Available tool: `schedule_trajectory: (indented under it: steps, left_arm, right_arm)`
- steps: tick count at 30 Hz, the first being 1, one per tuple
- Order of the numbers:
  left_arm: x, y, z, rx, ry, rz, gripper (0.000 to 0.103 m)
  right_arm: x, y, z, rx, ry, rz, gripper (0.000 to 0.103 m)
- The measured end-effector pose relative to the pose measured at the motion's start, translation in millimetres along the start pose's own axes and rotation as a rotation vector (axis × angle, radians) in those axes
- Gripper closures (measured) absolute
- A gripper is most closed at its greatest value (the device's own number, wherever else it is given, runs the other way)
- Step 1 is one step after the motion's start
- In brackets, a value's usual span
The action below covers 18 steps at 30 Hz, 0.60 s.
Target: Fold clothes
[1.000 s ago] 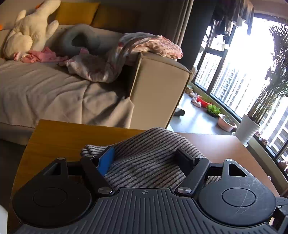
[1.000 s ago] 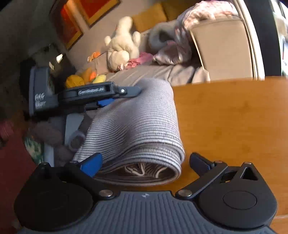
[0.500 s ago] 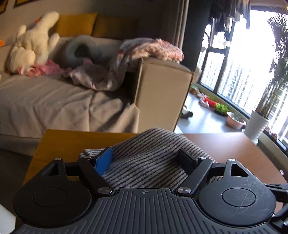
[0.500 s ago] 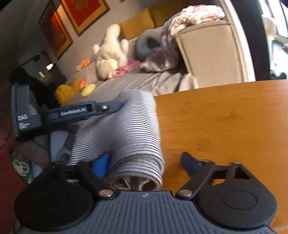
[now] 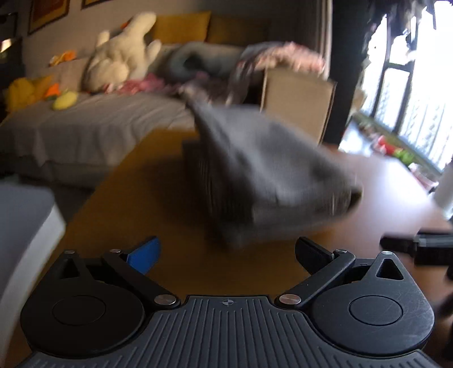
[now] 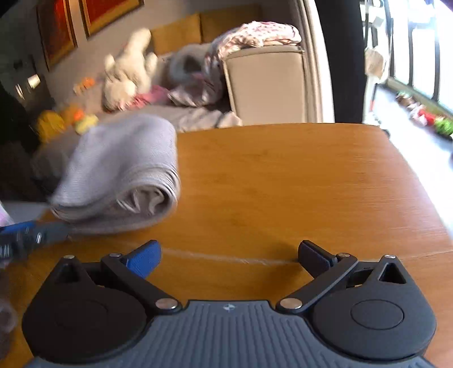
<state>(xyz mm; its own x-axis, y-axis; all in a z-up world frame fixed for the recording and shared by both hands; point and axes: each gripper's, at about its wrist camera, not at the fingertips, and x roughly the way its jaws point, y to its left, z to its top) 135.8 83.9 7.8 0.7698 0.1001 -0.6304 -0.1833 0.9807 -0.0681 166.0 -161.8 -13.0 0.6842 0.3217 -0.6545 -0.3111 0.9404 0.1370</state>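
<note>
The folded grey striped garment [image 5: 263, 181] lies on the wooden counter [image 6: 283, 181], loose from both claws. In the left wrist view it sits in the middle of the counter, just beyond the left claw [image 5: 226, 252], heavily blurred, with its far corner peaked up and its right end drooping toward the counter top. In the right wrist view the same garment [image 6: 121, 172] rests at the counter's left edge, its rolled, layered end facing the camera.

The left claw is spread wide, with bare counter showing between its blue finger [image 5: 143, 254] and black finger [image 5: 312, 254]; its jaws have just been opening and nothing sits between them. The right claw [image 6: 229, 256] is likewise spread wide over bare wood, its jaws have just been opening too, and the garment lies off to its far left, outside the gap. A blurred blue and grey piece of the left claw [image 6: 25, 240] shows at the left edge of the right wrist view, just near of the garment. A black part of the right claw [image 5: 424, 246] juts in at the right edge of the left wrist view.

Beyond the counter stands a sofa [image 6: 266, 82] with a cream plush toy [image 5: 121, 53], a yellow cushion [image 5: 181, 27] and a pink patterned cloth [image 6: 254, 34] draped over its armrest. Bright windows [image 5: 419, 93] fill the right side.
</note>
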Motion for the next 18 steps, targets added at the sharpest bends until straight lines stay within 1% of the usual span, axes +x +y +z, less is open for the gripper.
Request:
schedule_trajectory:
  steps: [1,3,4,5,6,8,9,18]
  left_arm:
    - [0.3,-5.0,-8.2,-0.004,0.024,0.016,0.000]
    - [-5.2,-19.8,-12.5,0.069,0.003,0.090,0.000]
    - [-4.3,-22.1,-12.6,0.080,0.008,0.108,0.000]
    - [-3.4,-24.1,-12.6,0.088,0.014,0.125,0.000]
    - [-3.0,-23.0,-11.7,0.076,0.019,0.123,0.000]
    - [-1.4,-16.0,-9.9,0.012,0.037,0.106,0.000]
    - [-1.0,-15.0,-8.9,0.002,0.037,0.115,0.000]
    - [0.3,-15.4,-8.5,-0.025,0.033,0.135,0.000]
  right_arm:
    - [-0.8,2.0,-1.7,-0.023,0.010,-0.034,0.000]
    - [-2.0,8.5,-6.1,-0.080,0.017,-0.093,0.000]
    - [-2.6,11.7,-8.0,-0.106,0.016,-0.111,0.000]
    - [-3.1,11.2,-8.3,-0.104,0.017,-0.099,0.000]
    - [-2.4,8.8,-7.5,-0.093,0.022,-0.082,0.000]
    - [-1.4,8.0,-5.4,-0.096,0.020,-0.078,0.000]
    - [-0.1,8.5,-4.9,-0.100,0.020,-0.073,0.000]
    - [5.1,10.2,-1.7,-0.123,0.015,-0.043,0.000]
